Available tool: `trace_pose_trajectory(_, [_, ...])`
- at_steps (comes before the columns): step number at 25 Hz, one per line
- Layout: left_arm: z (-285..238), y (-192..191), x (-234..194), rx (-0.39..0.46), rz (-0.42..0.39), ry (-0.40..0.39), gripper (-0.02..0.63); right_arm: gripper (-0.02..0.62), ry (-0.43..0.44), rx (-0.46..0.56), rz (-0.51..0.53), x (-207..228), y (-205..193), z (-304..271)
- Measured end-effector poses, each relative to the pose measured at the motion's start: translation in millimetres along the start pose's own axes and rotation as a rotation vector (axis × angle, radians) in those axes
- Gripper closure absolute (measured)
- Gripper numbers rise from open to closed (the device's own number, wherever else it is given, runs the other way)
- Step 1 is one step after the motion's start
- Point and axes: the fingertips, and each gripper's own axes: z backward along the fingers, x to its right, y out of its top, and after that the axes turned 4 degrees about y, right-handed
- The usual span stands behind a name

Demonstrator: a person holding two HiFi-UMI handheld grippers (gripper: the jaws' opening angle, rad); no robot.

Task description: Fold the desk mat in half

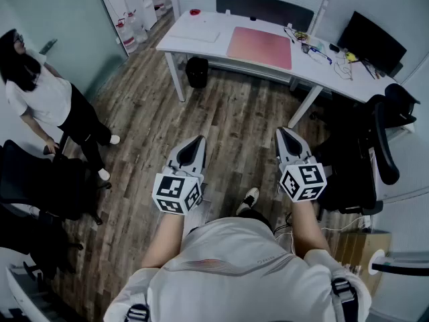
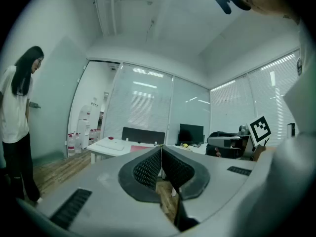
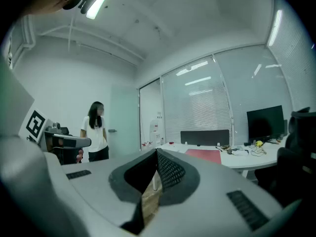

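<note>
One desk mat [image 1: 260, 47] lies lengthwise along the desk [image 1: 320, 71].

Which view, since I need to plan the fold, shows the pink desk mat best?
The head view: the pink desk mat lies flat and unfolded on the white desk, all of it seen from above. The right gripper view shows it as a low, slanted strip; the left gripper view shows only a thin sliver.
</note>
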Motion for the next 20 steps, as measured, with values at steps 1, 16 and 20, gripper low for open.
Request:
trace_pose_trajectory(1, [-0.3,0.4,-0.3,0.001,0.000,-0.002,0.592,0.545,0.000,0.001,0.001,-0.5,0.2,-0.6])
trace_pose_trajectory(16, [-13.7,-5.6,2.1,-0.019,0.003,-0.023,0.592,0.543,-0.008,-0.019,0.004,7.3,-7.7,-7.5])
trace_pose_trajectory(20, [-21.5,-11.7,-2.9,-0.036,0.013,-0.017,0.592,0.543,-0.015,-0.007,-0.028,15.0,-11.2,-14.8])
